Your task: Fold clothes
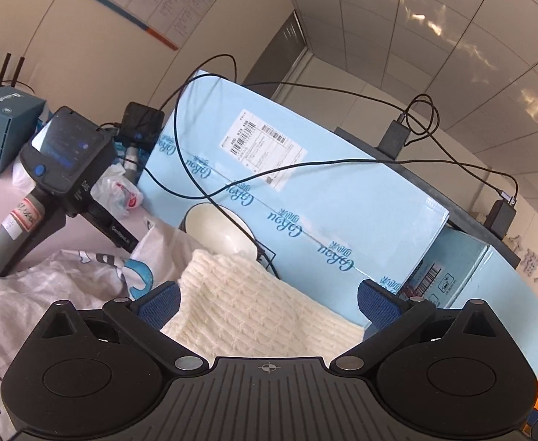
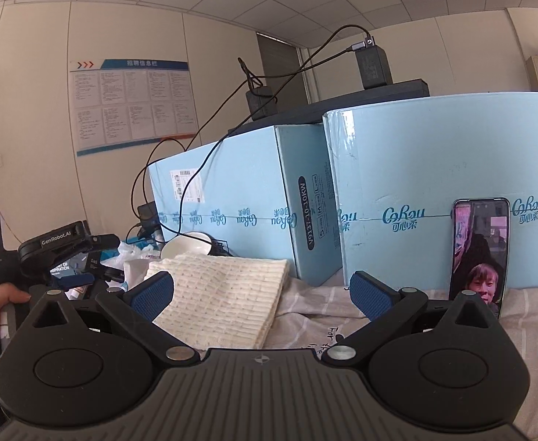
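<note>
A cream waffle-knit cloth (image 2: 219, 296) lies folded into a flat rectangle on a striped printed sheet (image 2: 526, 334), just in front of the pale blue cartons (image 2: 239, 187), with both the left claw (image 1: 267, 303) and the right claw (image 2: 261, 294) spread wide and gripping nothing. A white bowl (image 2: 188, 244) sits behind the cloth; its contents cannot be seen. The cloth's near edge is hidden behind the claw bodies, and a crumpled white printed garment (image 1: 48, 286) beside it is cut off.

Phone (image 2: 479, 253) leans on blue boxes (image 2: 434, 169) (cables (image 1: 305, 163) above).
</note>
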### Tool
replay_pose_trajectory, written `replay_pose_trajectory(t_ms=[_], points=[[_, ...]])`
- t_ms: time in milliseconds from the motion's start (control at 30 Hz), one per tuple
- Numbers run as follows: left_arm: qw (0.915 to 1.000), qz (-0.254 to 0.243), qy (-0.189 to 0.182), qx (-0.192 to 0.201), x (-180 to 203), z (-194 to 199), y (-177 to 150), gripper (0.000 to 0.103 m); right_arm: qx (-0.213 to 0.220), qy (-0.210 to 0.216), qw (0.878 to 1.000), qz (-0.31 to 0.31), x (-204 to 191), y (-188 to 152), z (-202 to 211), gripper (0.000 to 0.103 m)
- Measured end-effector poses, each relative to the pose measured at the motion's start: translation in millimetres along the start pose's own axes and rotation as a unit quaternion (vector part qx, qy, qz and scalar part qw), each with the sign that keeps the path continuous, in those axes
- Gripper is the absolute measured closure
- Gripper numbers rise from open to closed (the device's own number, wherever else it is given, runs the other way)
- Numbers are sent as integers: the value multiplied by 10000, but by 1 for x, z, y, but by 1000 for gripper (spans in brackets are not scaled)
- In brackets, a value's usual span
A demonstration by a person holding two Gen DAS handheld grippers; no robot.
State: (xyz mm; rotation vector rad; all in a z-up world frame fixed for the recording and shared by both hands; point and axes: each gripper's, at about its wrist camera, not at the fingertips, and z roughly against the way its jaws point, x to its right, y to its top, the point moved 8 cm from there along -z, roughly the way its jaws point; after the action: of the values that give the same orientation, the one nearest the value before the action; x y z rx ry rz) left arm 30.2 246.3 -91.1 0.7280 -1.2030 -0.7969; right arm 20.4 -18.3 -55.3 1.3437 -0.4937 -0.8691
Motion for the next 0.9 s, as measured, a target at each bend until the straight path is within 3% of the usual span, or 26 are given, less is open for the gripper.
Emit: replay_pose_trajectory(t_ms=[100,233,367,467,600,700,900], points=[[9998,86,-160,-67,-10,-17,-9,0,-164,186,9995,189,-11,-8,-21,0],[9940,745,-496,-625,-39,-33,-26,0,-452,548,9967,396,-27,-17,-56,0],[9869,1208,-673,-834,-61,-43,-29,0,-804,897,9915,494,-39,-30,-97,0],[9884,930,-687,-980,-58,-51,-30,0,-1086,902,9892,404,-42,-41,-129,0],[9899,549,-516,-1201,-52,-66,-37,0,-1273,846,9882,65,-36,-48,-165,0],[9902,365,-343,-1302,-53,-71,-42,0,-1416,726,9854,-605,-22,-49,-193,3],[9858,401,-356,-1588,-57,-80,-56,0,-1332,465,9742,-1760,17,-54,-220,4]])
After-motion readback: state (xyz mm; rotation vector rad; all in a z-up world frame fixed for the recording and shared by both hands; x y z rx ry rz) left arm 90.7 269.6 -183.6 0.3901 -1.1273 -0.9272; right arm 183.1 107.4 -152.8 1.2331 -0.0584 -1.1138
